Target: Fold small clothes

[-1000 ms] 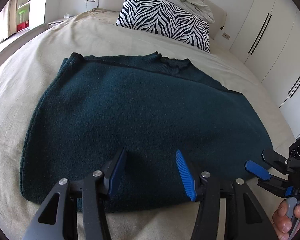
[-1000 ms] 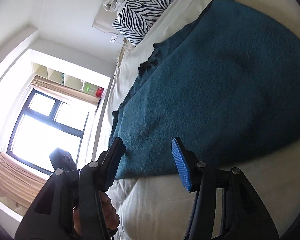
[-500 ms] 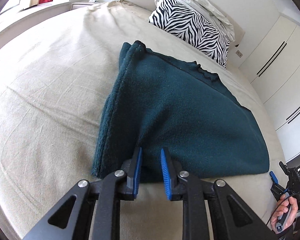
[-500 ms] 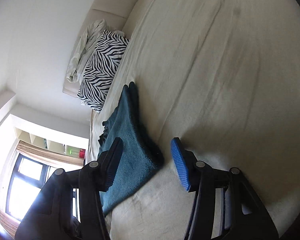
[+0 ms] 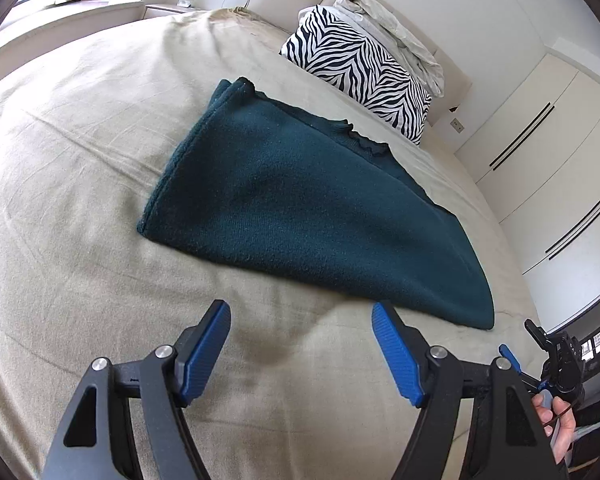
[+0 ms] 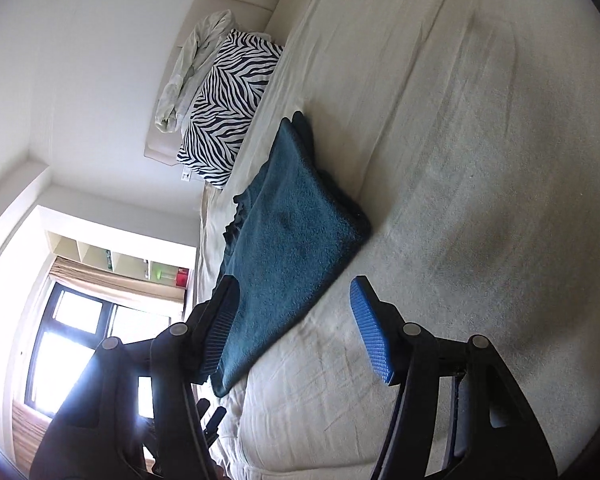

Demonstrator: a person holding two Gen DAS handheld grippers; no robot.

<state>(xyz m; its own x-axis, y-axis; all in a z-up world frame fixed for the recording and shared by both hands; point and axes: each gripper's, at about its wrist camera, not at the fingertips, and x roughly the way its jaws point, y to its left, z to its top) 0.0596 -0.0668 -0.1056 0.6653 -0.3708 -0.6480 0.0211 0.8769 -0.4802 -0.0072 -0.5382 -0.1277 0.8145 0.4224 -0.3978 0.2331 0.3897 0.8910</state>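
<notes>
A dark teal knitted sweater [image 5: 300,208] lies folded flat on the beige bed sheet [image 5: 80,160]; it also shows in the right wrist view [image 6: 284,248]. My left gripper [image 5: 300,320] is open and empty, hovering above bare sheet just short of the sweater's near edge. My right gripper [image 6: 292,292] is open and empty, held sideways near one end of the sweater. In the left wrist view the right gripper [image 5: 516,344] shows at the lower right, off the bed's corner, held by a hand.
A zebra-print pillow [image 5: 360,68] and a crumpled white cloth [image 5: 388,24] lie at the head of the bed. White wardrobes [image 5: 540,140] stand to the right. A window [image 6: 80,340] and shelves are beyond the bed's far side.
My left gripper, nearly shut at the sweater's edge half a second ago, has opened and pulled back. The right gripper has drawn back from the sweater's end.
</notes>
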